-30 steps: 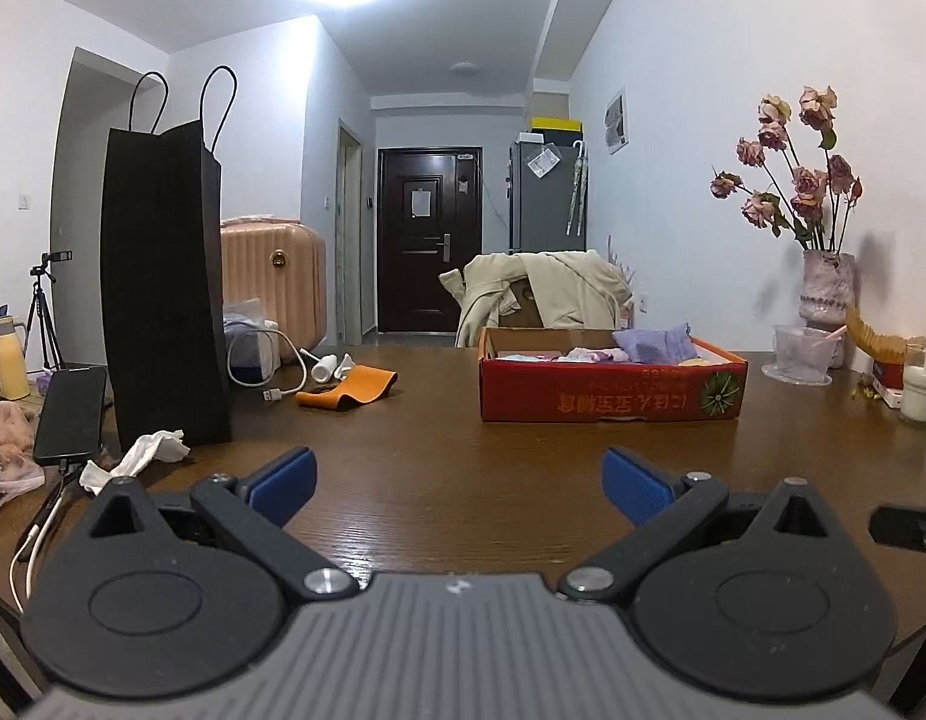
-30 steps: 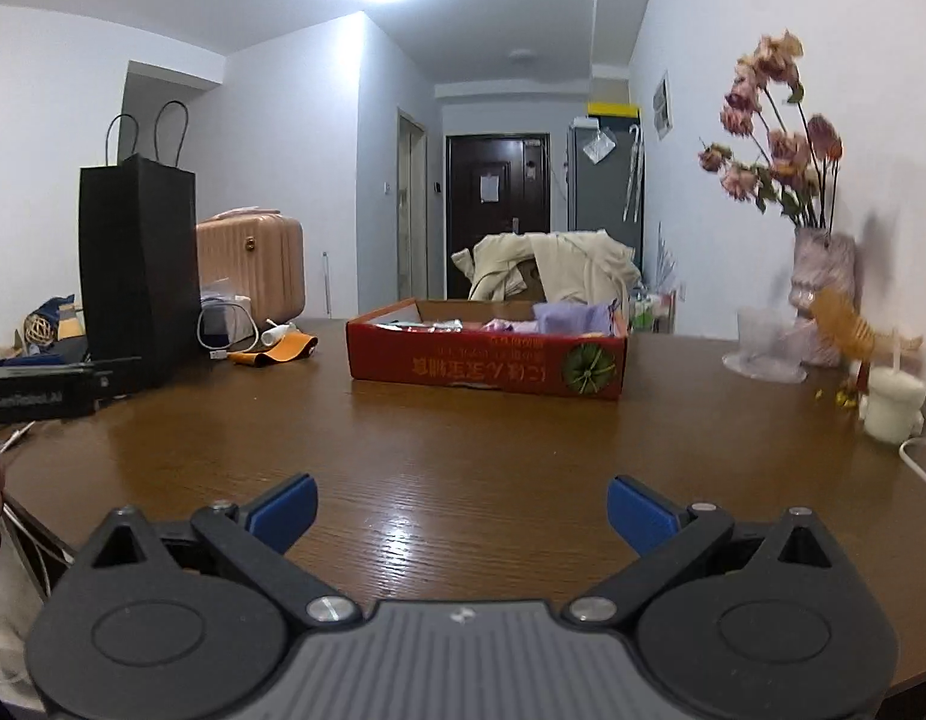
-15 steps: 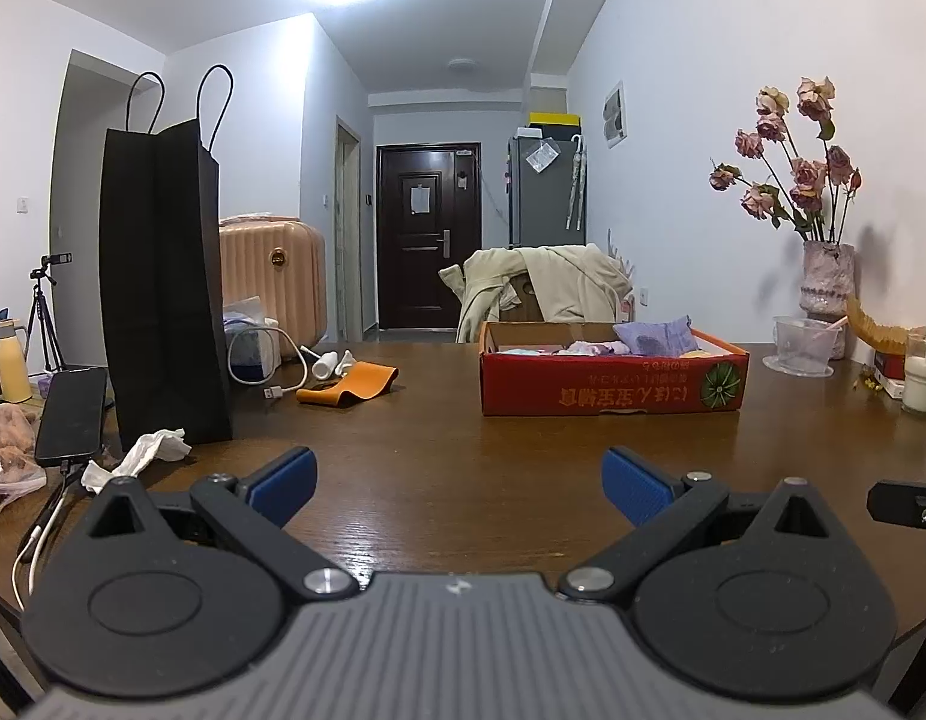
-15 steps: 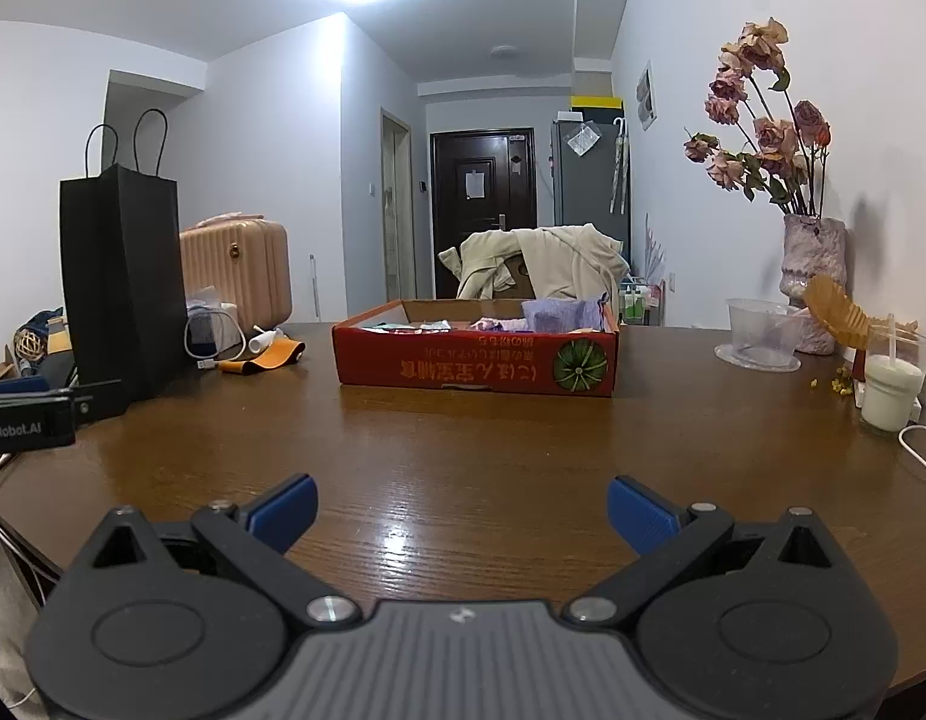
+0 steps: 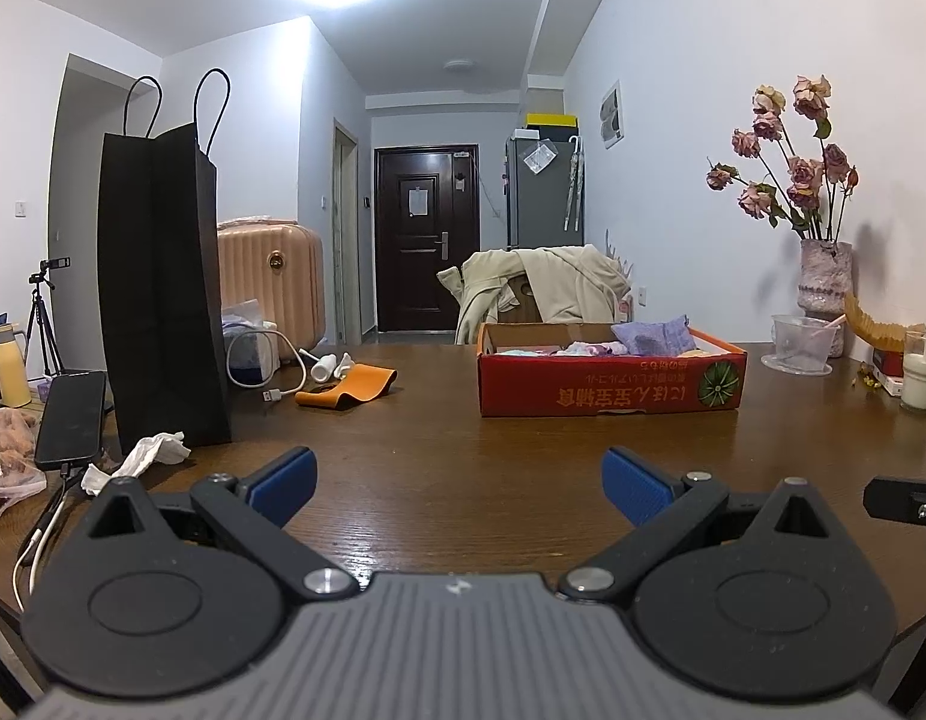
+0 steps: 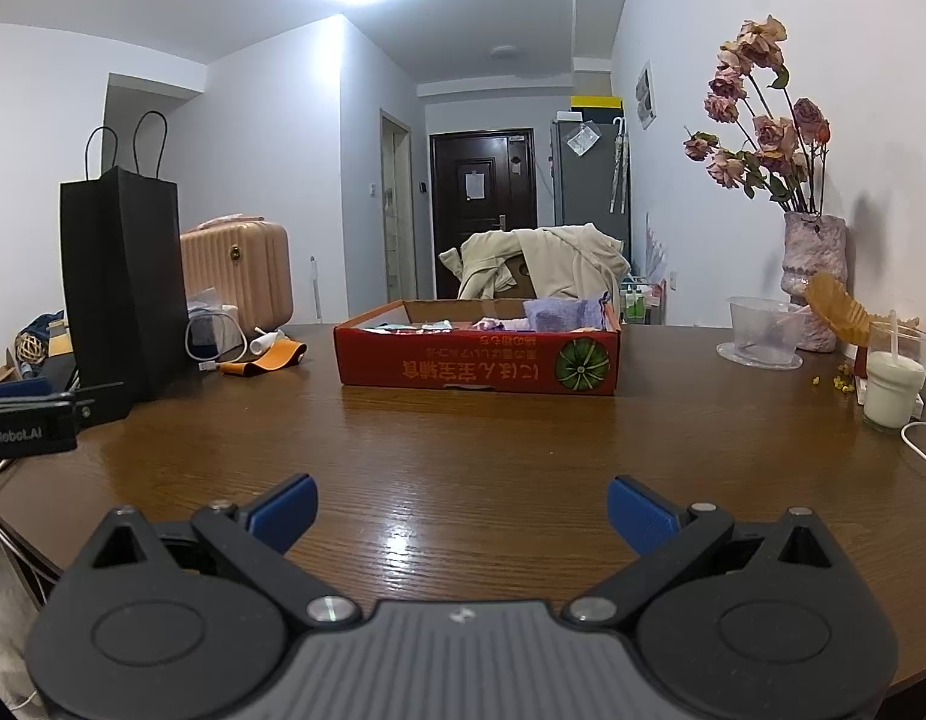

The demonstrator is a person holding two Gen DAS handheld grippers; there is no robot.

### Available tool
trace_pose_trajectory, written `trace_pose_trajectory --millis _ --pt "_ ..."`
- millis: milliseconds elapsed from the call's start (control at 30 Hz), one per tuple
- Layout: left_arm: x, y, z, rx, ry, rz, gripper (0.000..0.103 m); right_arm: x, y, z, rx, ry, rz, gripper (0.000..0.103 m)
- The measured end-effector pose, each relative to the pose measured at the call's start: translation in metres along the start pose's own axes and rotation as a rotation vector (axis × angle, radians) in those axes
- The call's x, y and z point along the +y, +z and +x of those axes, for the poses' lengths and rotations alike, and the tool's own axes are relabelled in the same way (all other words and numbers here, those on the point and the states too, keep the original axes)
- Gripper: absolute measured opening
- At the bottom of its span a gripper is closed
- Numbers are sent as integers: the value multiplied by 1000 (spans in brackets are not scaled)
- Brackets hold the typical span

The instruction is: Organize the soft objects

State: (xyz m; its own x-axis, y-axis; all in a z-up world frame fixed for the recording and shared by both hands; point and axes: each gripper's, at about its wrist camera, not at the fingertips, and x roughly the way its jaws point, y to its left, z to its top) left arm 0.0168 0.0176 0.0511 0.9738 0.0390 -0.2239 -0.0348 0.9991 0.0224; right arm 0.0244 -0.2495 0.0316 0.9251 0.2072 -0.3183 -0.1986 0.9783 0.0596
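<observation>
Left gripper (image 5: pixel 459 483) spread wide, blue pads (image 5: pixel 282 483) well apart, nothing between them, held low over the near part of the brown wooden table (image 5: pixel 438 450). Right gripper (image 6: pixel 461 513) likewise released and empty, poised above the same tabletop, with its dark tip just visible at the right edge of the left wrist view.

Toward the far side of the table, a shallow red cardboard box (image 5: pixel 610 384), open at the top, printed with yellow characters and a green melon picture on the near wall. Inside, a low jumble of soft cloth pieces: a lavender cloth (image 5: pixel 652 336) standing highest at the right end, pink and pale blue scraps lying flatter to its left. Exact number of pieces impossible to tell. Well apart from both grippers.

Left of the box, an orange fabric strip (image 5: pixel 348 387) lying curled on the bare wood, just beside a white cable (image 5: pixel 270 372) and a small white plug. Further left, a tall black paper bag (image 5: pixel 159 282), upright, handles up, contents hidden. At its foot, a crumpled white tissue (image 5: pixel 144 459).

By the right wall, a clear plastic cup (image 6: pixel 763 333) on an upturned lid, contents unclear; a vase (image 6: pixel 814 267) of dried pink roses; a lidded cup of white drink (image 6: pixel 892 387) with a straw.
</observation>
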Motion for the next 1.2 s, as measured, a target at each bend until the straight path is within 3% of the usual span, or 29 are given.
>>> trace_pose_trajectory --millis 1200 --pt "0 3 -6 -42 -4 11 103 2 1 -3 -13 -24 -8 103"
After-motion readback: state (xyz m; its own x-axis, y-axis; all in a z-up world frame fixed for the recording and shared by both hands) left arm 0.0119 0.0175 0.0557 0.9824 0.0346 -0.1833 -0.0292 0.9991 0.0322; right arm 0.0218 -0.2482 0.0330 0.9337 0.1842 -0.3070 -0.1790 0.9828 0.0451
